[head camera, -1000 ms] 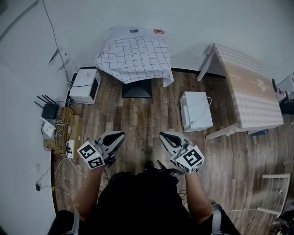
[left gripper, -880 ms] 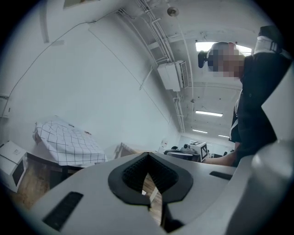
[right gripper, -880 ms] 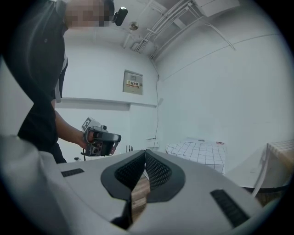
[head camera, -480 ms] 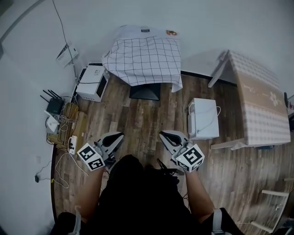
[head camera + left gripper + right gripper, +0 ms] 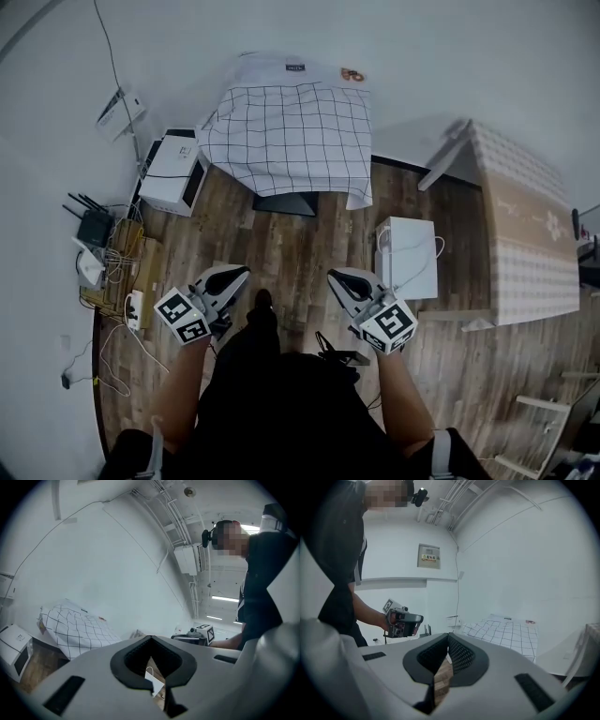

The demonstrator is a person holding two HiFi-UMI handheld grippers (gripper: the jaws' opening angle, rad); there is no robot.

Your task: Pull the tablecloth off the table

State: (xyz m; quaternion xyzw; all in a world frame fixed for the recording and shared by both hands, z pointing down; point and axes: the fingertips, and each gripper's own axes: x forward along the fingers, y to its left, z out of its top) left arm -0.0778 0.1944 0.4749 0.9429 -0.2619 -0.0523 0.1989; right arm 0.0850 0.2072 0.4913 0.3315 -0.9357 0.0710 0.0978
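While it lies draped over a small table pushed against the white wall, the tablecloth shows as a white sheet ruled with a thin black grid. It covers the whole top and hangs down the front and both sides, so that only the table's dark base shows below the hem. Its right front corner hangs lowest, and the left edge is bunched in soft folds. Near the wall edge the cloth carries a small dark label and an orange mark. A white box-like appliance stands on the wooden floor just left of the table, and a flat white box lies on the floor to the right. Beyond it stands a longer table under a beige patterned cloth. Well apart from the tablecloth, across a stretch of floor, the person holds both tools close in front of the body, pointed toward the table. The left hand-held gripper has its jaws fully together, with nothing between the dark pads and nothing touching them. The right hand-held gripper is likewise closed and empty, only floor showing past its jaws.
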